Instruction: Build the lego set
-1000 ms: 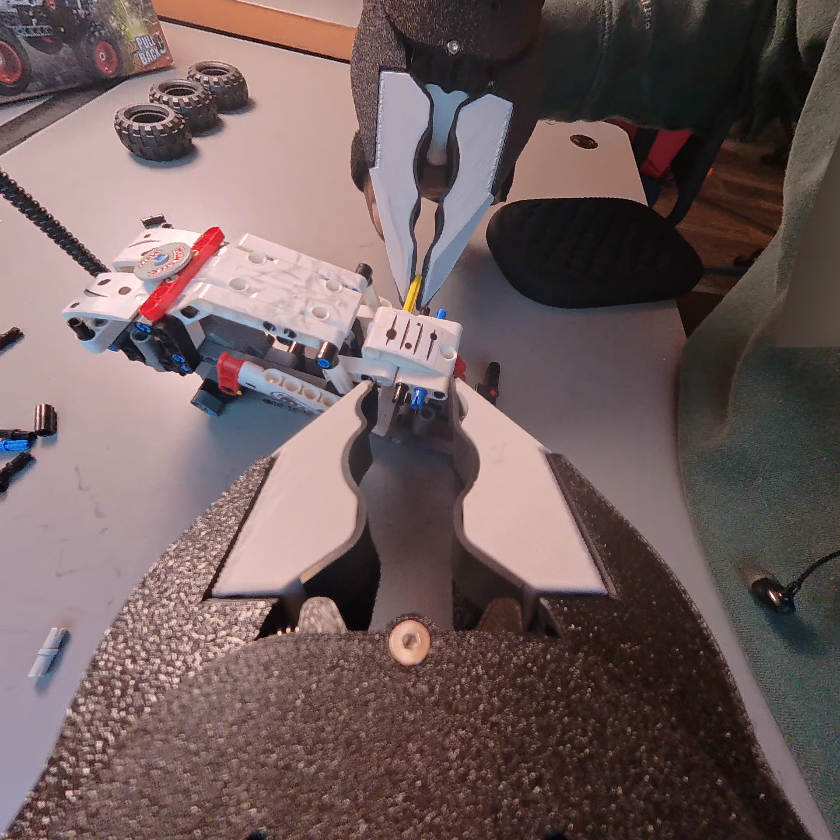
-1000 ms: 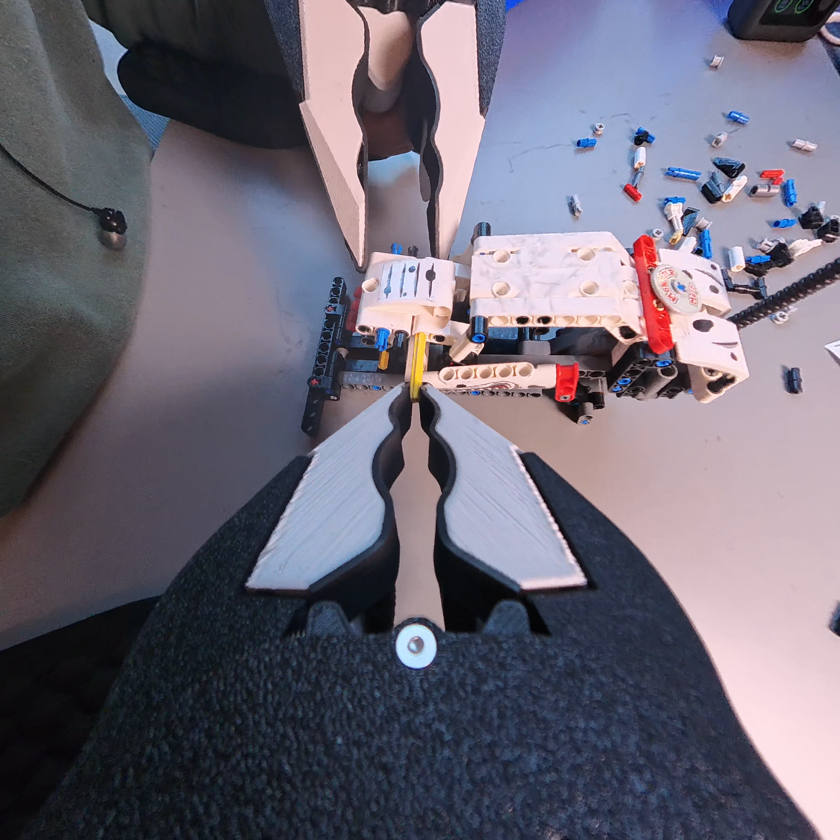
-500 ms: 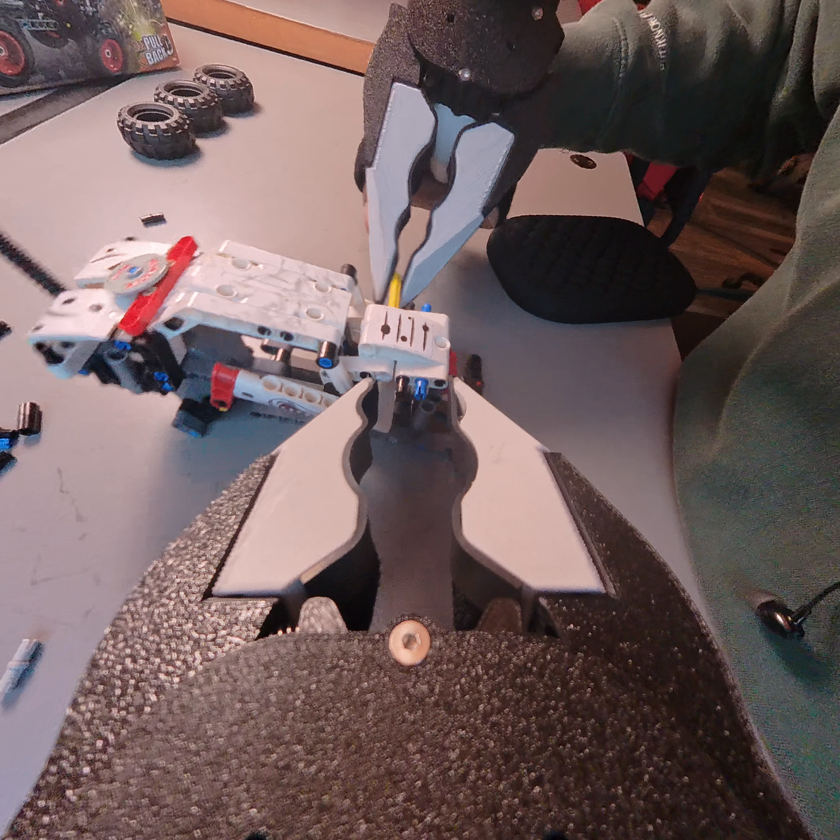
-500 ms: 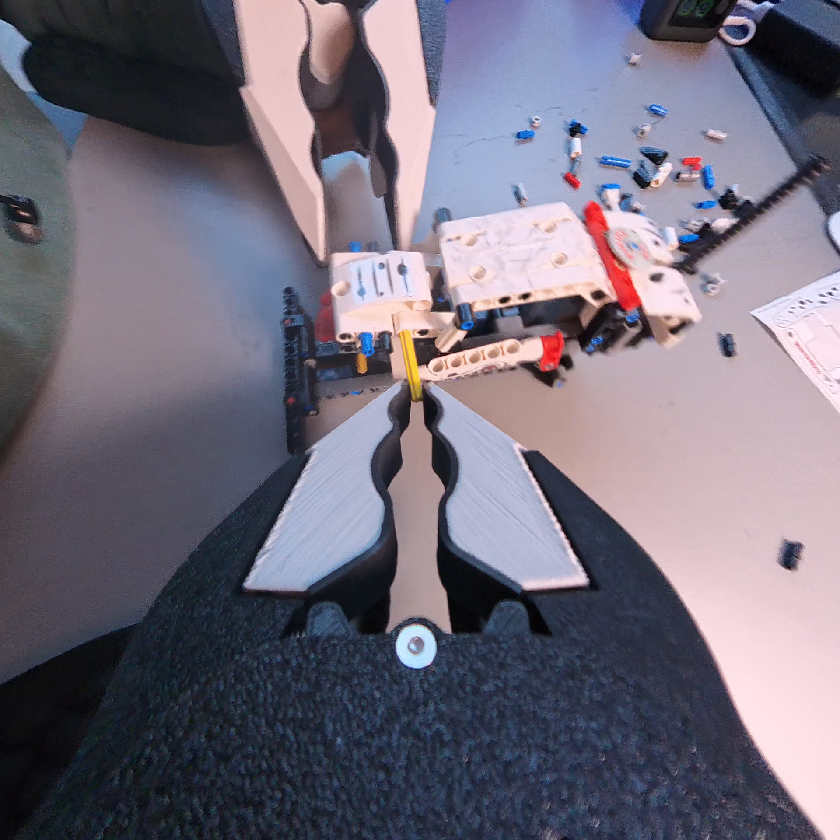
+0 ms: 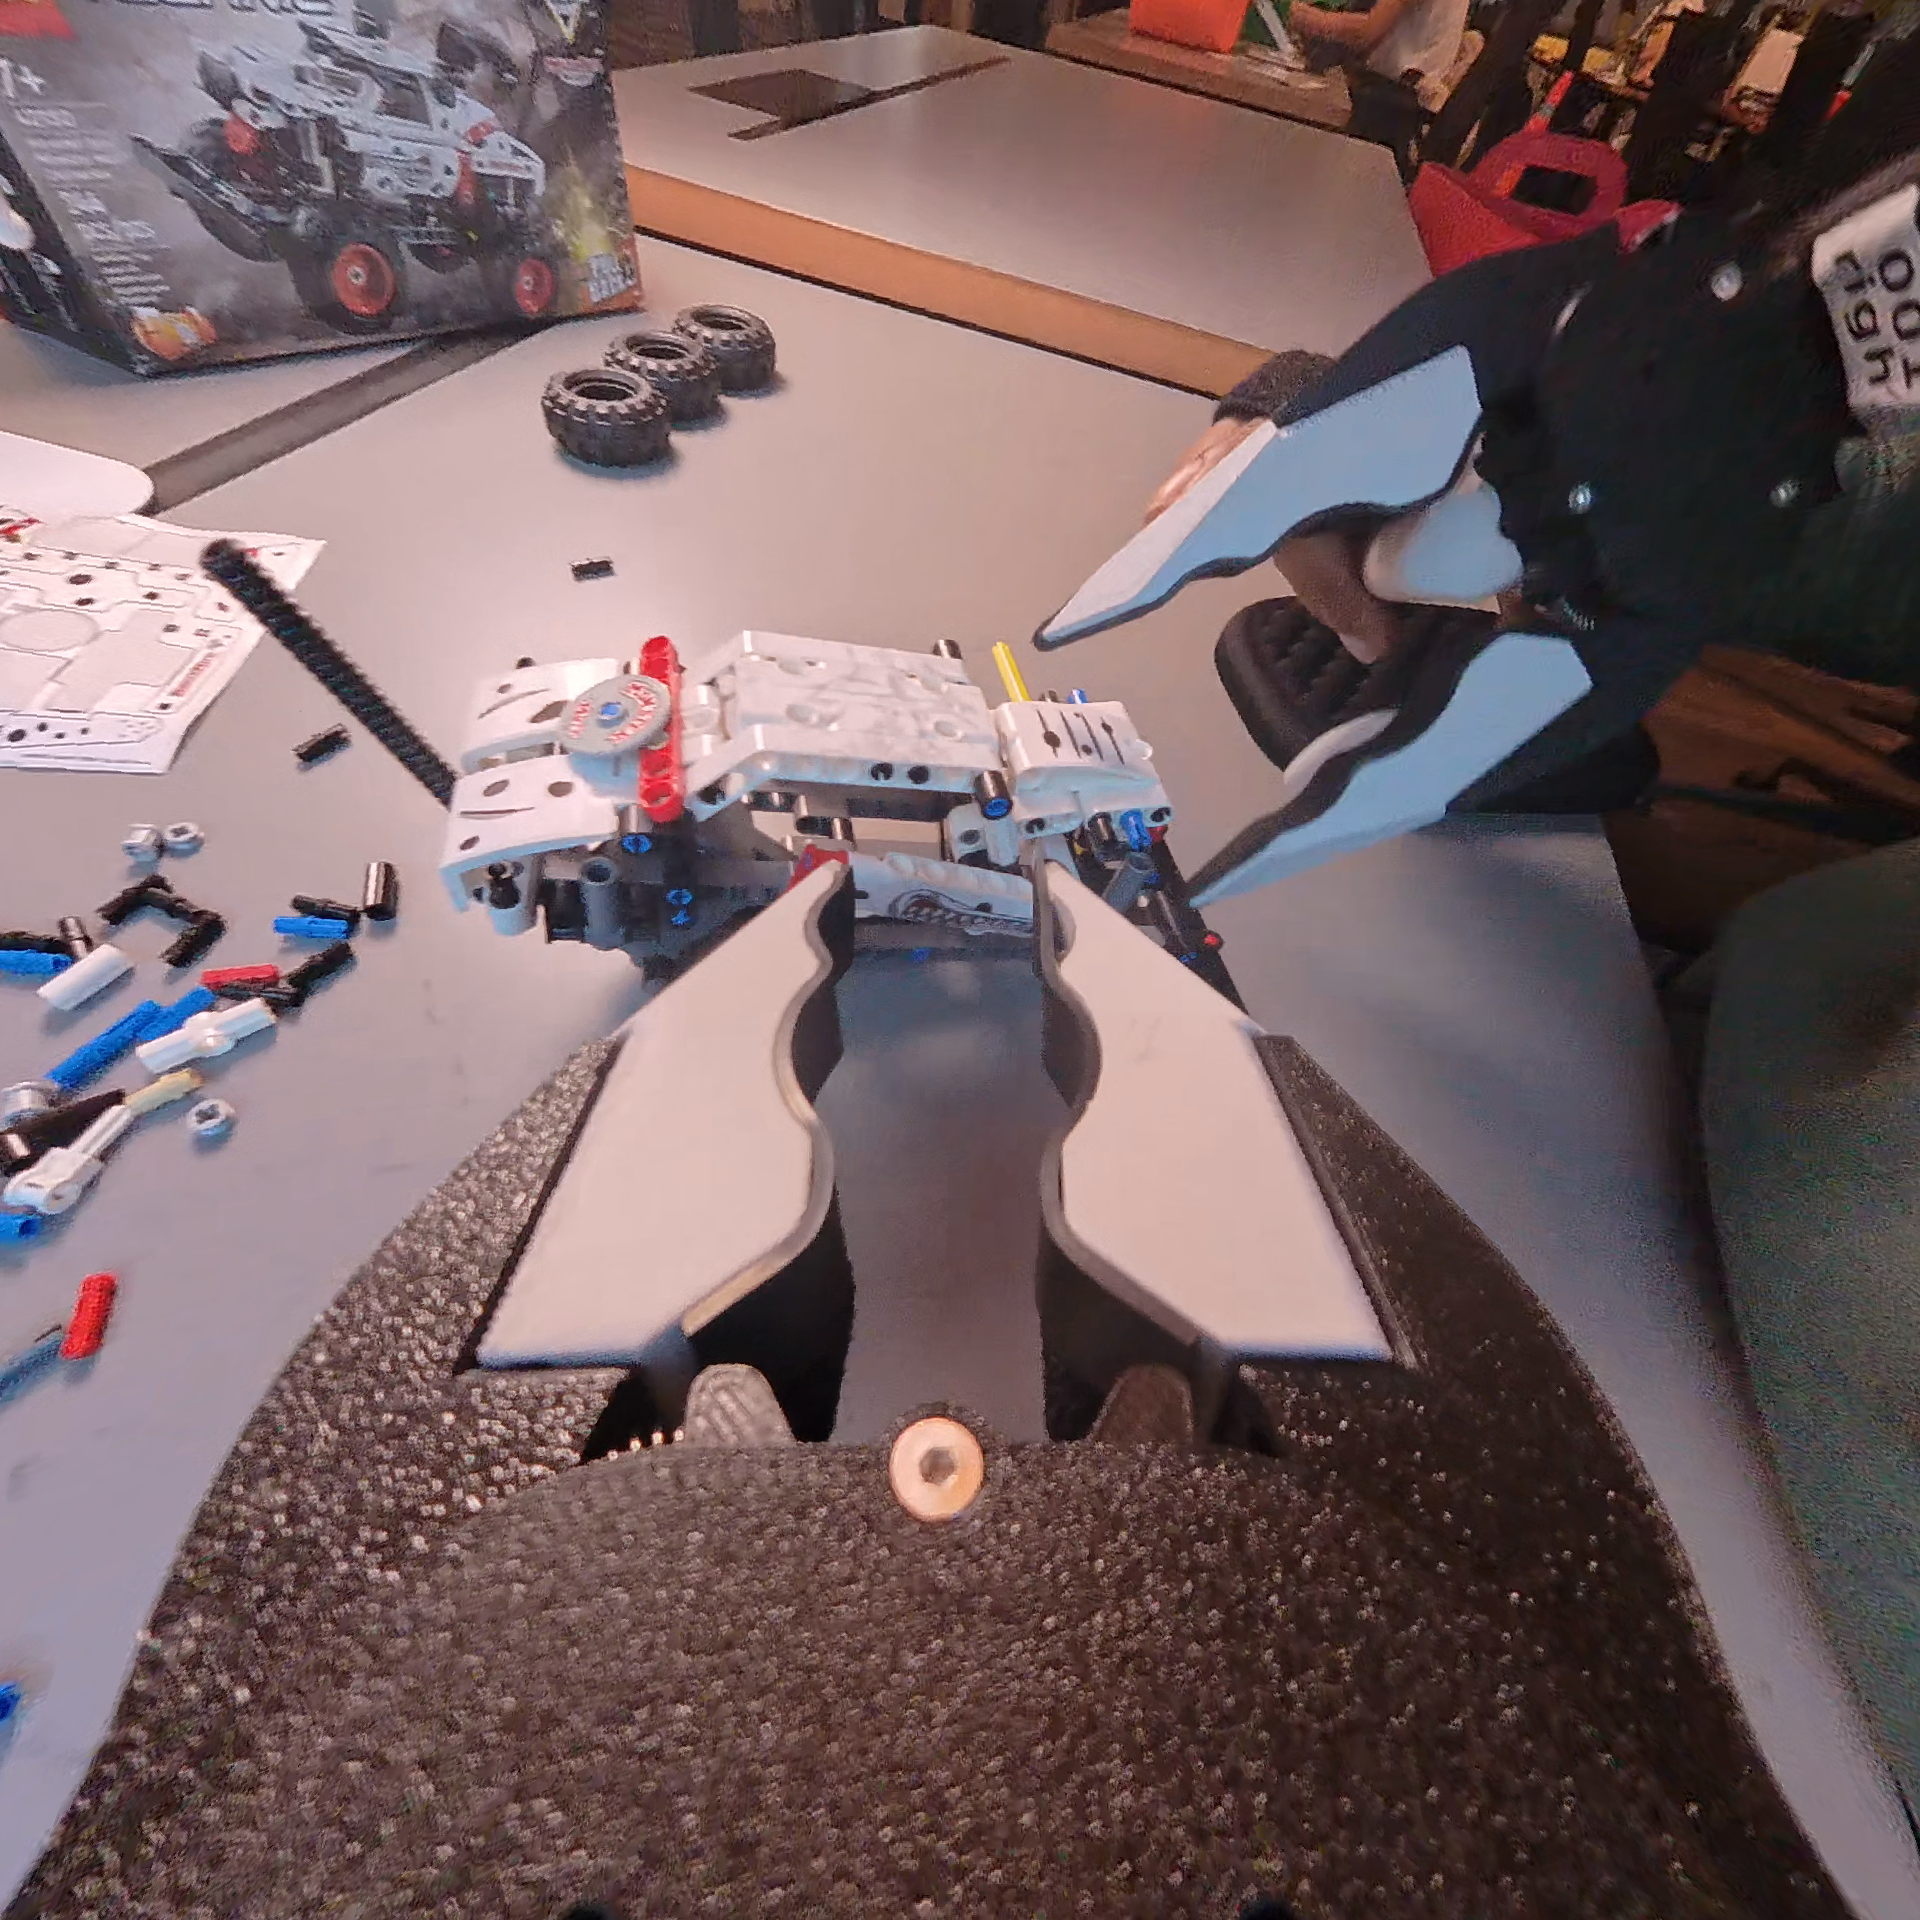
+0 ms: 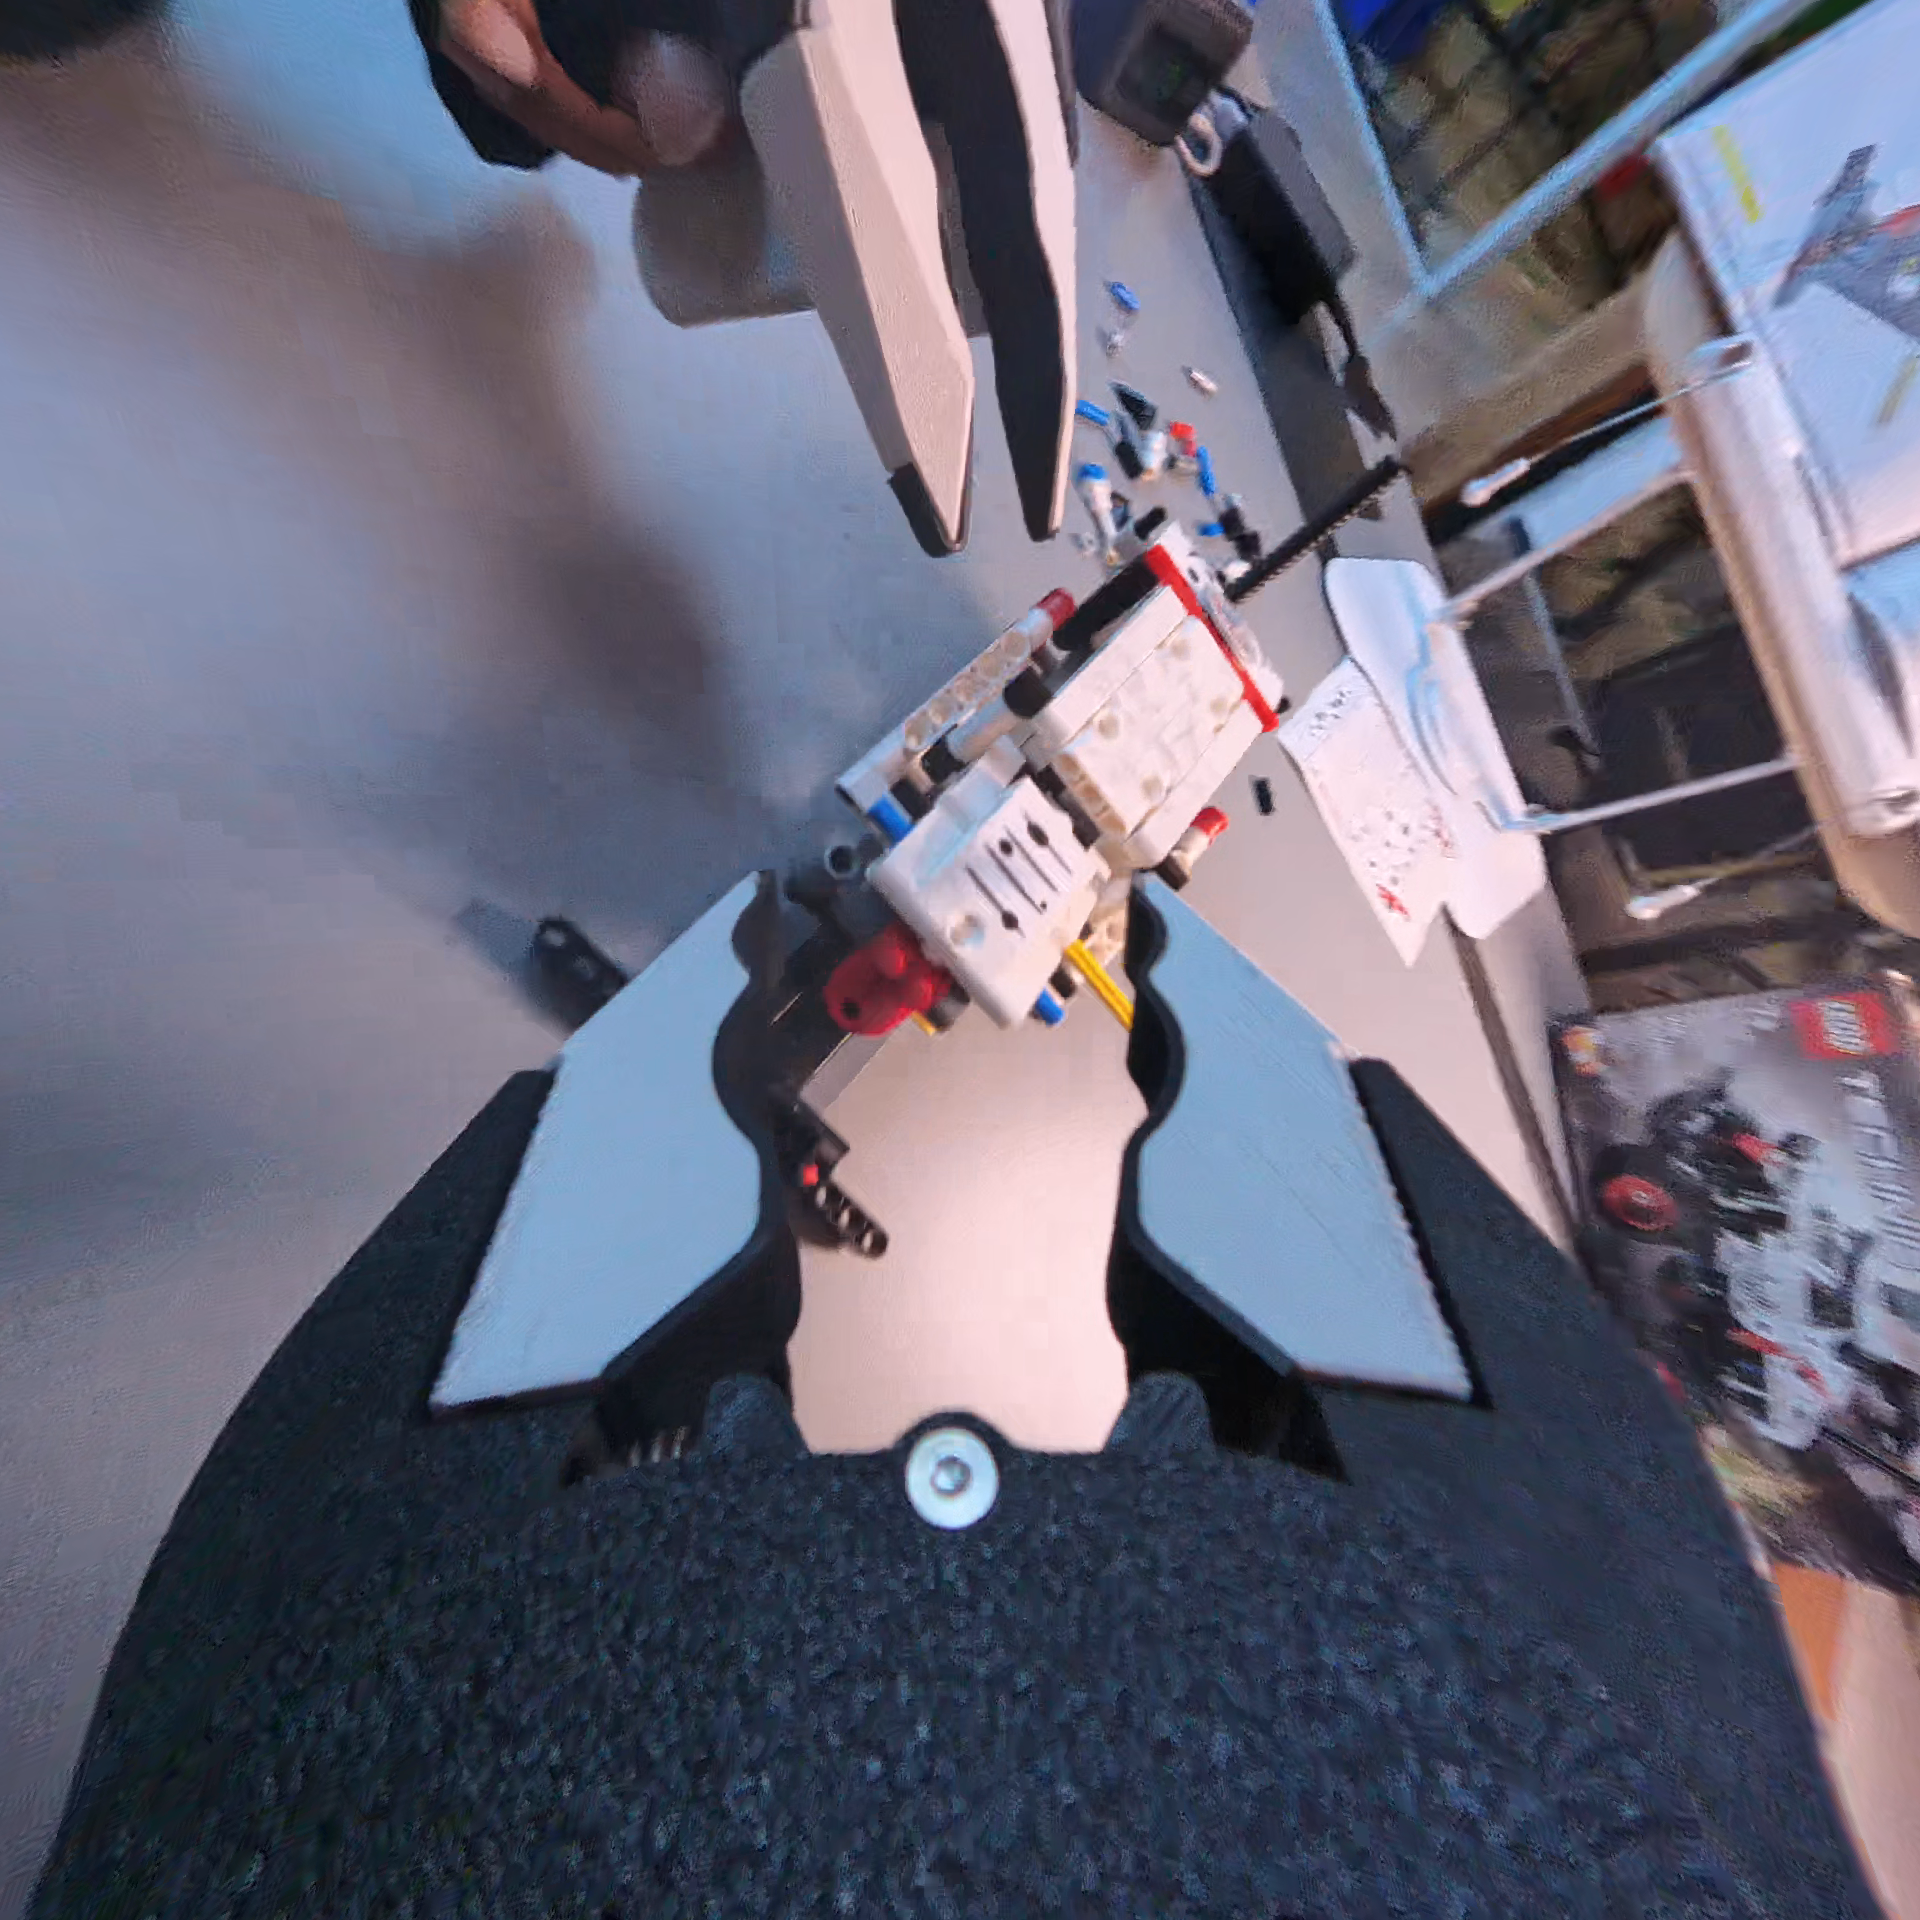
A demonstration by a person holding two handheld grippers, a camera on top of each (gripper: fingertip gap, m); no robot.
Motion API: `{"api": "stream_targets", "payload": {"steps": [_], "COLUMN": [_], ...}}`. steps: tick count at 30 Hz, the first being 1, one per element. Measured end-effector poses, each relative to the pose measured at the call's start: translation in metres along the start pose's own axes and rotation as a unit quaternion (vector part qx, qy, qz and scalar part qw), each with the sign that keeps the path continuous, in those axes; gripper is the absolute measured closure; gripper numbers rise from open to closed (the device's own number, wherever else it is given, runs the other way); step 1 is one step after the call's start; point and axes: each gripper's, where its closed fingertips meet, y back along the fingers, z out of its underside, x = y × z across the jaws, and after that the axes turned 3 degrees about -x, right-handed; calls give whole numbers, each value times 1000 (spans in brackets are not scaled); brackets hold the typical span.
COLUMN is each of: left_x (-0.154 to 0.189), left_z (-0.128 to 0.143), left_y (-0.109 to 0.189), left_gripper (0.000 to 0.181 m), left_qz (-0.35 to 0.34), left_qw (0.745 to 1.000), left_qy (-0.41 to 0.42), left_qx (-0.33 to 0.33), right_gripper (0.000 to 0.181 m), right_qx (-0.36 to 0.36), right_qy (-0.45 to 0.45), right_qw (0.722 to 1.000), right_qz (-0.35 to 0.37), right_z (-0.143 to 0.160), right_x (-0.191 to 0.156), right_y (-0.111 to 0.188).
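Note:
The white, red and black lego model (image 5: 831,717) lies on the grey table (image 5: 935,468). A yellow axle (image 5: 1006,670) sticks out near its rear grille. My left gripper (image 5: 935,894) is open and empty, its tips just short of the model's near side beam. It also shows at the top of the right wrist view (image 6: 992,535). My right gripper (image 6: 951,899) is open wide, its fingers on either side of the model's (image 6: 1091,748) rear end, with the yellow axle (image 6: 1101,982) by its right finger. It comes in from the right in the left wrist view (image 5: 1117,769).
Three black tyres (image 5: 655,384) and the set's box (image 5: 312,177) lie at the back left. An instruction sheet (image 5: 104,644) and a black toothed rod (image 5: 322,665) lie left of the model. Several loose small pieces (image 5: 156,997) are scattered at the left. A person's green sleeve is at the right. My hands' fingertips stand some 7 cm from each other.
My right gripper let go of the yellow axle, opened wide and swung round to the model's rear. The axle stays in the model. My left gripper no longer straddles the rear and now faces the side.

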Motion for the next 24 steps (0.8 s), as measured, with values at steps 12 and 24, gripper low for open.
{"api": "stream_targets", "payload": {"steps": [12,24], "left_x": [-8,-21], "left_z": [0,15], "left_y": [12,5], "left_gripper": [144,140], "left_qz": [-45,-75], "left_qw": [998,996], "left_qy": [-30,-46], "left_qx": [6,-26], "right_gripper": [137,141], "right_qx": [27,59], "right_qy": [-87,-164], "right_qw": [992,964], "right_qz": [-90,-199], "right_z": [18,32], "right_x": [12,25], "right_y": [-4,7]}}
